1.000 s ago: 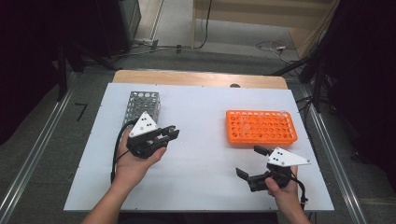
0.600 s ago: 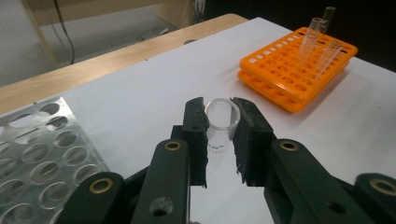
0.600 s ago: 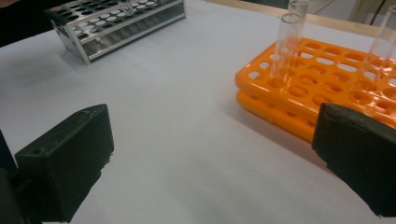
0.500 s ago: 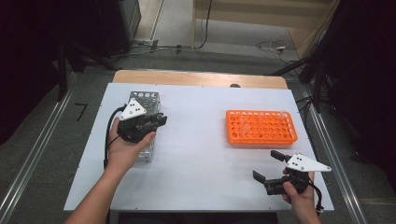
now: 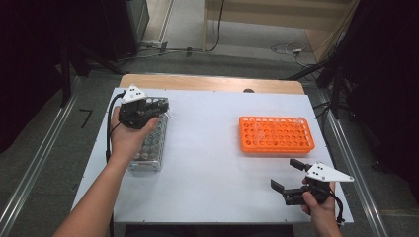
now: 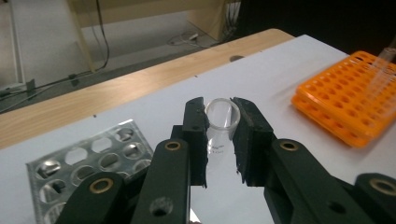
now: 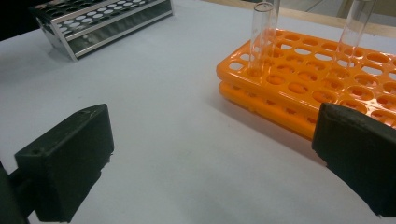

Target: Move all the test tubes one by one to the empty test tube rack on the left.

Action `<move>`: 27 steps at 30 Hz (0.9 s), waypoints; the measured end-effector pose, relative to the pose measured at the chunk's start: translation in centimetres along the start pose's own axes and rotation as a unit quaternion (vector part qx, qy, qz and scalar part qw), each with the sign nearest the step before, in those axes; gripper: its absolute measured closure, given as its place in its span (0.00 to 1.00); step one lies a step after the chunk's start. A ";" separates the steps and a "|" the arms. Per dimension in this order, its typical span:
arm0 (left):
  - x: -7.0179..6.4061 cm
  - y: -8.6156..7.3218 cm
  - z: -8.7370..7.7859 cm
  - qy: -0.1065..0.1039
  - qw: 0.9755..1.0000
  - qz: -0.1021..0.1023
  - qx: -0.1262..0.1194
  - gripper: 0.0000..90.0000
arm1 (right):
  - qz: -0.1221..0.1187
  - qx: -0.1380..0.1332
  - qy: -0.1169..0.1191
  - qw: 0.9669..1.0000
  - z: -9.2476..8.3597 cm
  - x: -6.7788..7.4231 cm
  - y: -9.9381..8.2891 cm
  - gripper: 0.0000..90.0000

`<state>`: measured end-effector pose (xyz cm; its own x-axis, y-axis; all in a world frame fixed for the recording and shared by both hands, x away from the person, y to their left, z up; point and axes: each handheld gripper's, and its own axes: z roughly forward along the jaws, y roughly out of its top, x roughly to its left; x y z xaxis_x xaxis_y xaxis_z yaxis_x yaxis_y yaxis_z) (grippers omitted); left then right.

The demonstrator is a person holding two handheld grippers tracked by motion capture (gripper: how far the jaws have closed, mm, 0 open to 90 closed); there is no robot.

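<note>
Two claws are in play on the white desk [image 5: 207,163], and the metal rack [image 5: 150,143] at its left side is our landmark. The left claw [image 5: 157,106] sits right over the far end of that rack, and it is clamped on a clear glass tube [image 6: 219,119], one black pad on each side, no gap showing. From the left claw's view the tube's open round mouth faces the camera and its long axis runs away, down between the pads toward the desk, roughly upright with a slight lean. The tube's lower end is hidden, so whether it sits in a hole of the rack I cannot tell.

Well off to the right of the rack lies the orange rack [image 5: 275,134], flat on the desk, with two clear tubes [image 7: 262,35] standing upright in it, mouths up.

The right claw [image 5: 286,175] hangs near the desk's near edge, far from the metal rack and just this side of the orange one. Its jaws stand spread wide, nothing between them but bare desk.
</note>
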<state>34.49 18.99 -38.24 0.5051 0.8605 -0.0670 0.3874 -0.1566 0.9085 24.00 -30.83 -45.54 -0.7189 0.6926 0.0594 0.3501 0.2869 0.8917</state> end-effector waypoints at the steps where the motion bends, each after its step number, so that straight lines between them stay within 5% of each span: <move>1: 0.3 0.2 0.1 0.004 1.000 -0.001 0.000 0.85 | 0.000 -0.001 0.000 1.000 0.0 0.0 0.0 0.00; 16: 3.7 2.0 2.3 0.057 0.998 -0.019 0.004 0.85 | 0.001 -0.001 -0.002 1.000 0.0 -0.3 -0.1 0.00; 27: 4.9 2.7 4.2 0.085 0.996 -0.015 0.033 0.85 | -0.001 0.001 0.000 1.000 0.1 -0.2 -0.2 0.00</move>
<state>41.24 20.70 -37.85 0.3570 0.9339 -0.0185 0.4535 -0.1559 0.8775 24.14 -30.94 -45.79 -0.7200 0.6916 0.0576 0.3502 0.2904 0.8905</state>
